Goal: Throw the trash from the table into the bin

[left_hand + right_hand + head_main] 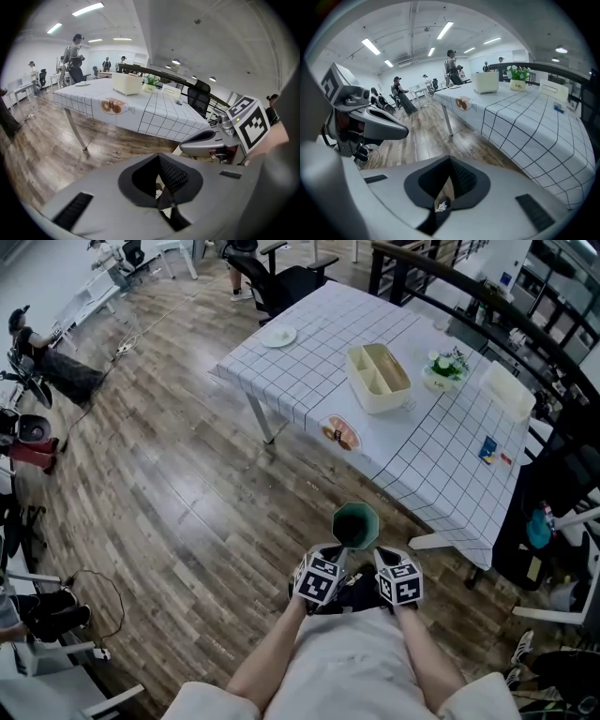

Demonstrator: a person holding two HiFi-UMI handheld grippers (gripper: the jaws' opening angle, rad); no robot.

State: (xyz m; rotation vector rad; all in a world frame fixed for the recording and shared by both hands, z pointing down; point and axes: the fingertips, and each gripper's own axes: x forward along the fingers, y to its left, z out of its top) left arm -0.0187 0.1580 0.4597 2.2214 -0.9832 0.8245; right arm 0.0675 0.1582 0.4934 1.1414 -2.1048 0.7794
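The left gripper point(161, 197) and right gripper point(443, 197) sat side by side, jaws together, the green bin point(355, 525) just beyond them. The table point(441, 456) lay farther off to the right, nearer the right gripper.

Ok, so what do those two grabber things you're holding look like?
Both are smooth grey plastic. The left gripper and the right gripper each have wide jaws, with black ribbed pads set in a dark scooped notch. Each carries a cube covered in black-and-white square markers. The person's sleeves are short and off-white.
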